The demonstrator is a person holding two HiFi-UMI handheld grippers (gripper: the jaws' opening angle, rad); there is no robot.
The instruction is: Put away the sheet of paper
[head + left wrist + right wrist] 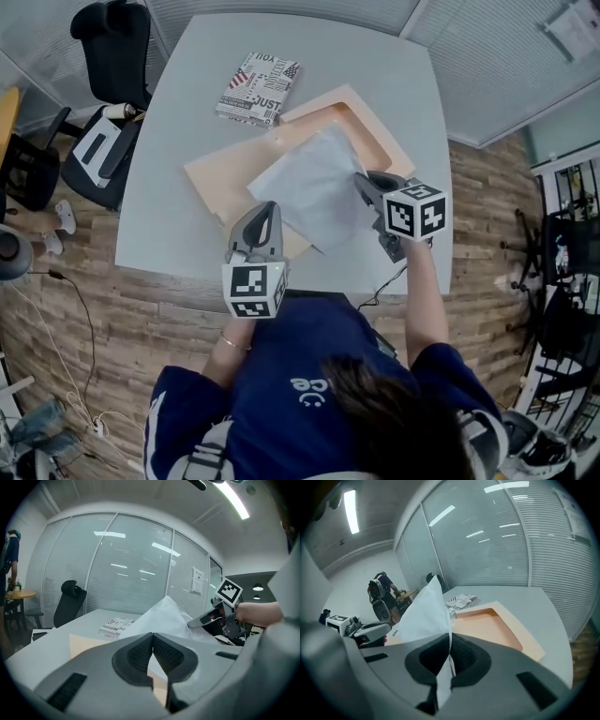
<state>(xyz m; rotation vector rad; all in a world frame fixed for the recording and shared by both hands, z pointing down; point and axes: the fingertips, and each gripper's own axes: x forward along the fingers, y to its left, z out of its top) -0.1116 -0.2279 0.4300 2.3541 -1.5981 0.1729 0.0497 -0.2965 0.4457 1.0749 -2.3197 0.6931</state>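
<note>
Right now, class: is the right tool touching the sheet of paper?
Touching. The right gripper view shows the right tool's shut jaws pinching the sheet of paper.

The white sheet of paper (thin, slightly crumpled) is lifted and bowed above the open peach folder at the middle of the bench. The right claw pinches its right edge.

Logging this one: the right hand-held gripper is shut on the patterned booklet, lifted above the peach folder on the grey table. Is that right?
Not quite. The right hand-held gripper is shut on the white sheet of paper, lifted above the peach folder on the grey table. The patterned booklet lies on the table beyond the folder. The right gripper view shows it.
</note>
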